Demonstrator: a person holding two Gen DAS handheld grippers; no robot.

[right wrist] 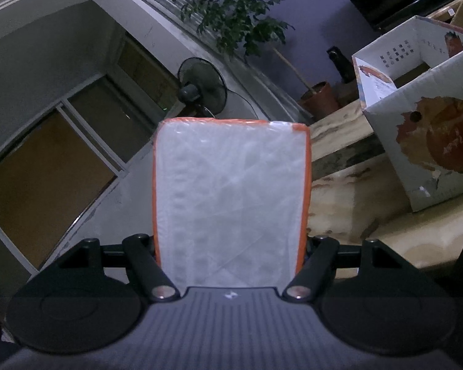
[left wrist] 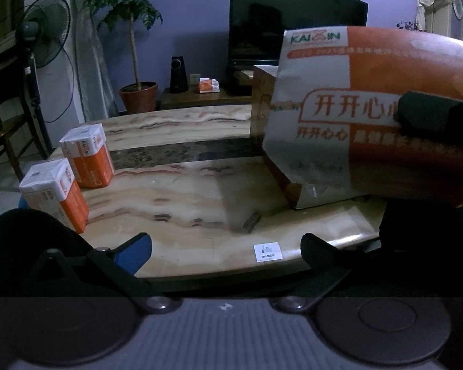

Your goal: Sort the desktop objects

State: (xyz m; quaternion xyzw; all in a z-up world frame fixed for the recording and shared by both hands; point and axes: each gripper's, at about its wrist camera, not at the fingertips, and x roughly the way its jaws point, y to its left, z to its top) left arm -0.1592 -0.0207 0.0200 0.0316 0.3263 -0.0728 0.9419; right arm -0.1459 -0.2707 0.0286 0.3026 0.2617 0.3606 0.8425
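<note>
Right gripper (right wrist: 231,246) pinching tissue pack (right wrist: 231,197), left gripper (left wrist: 225,246) spread empty; risk of soft wrap slipping before clearing carton (right wrist: 423,141) rim at 2 o'clock.

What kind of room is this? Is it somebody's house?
Most likely a home living room. A big television stands on a low cabinet, a potted tree and a standing fan sit nearby, and the marble table's label reads "tea table".
</note>
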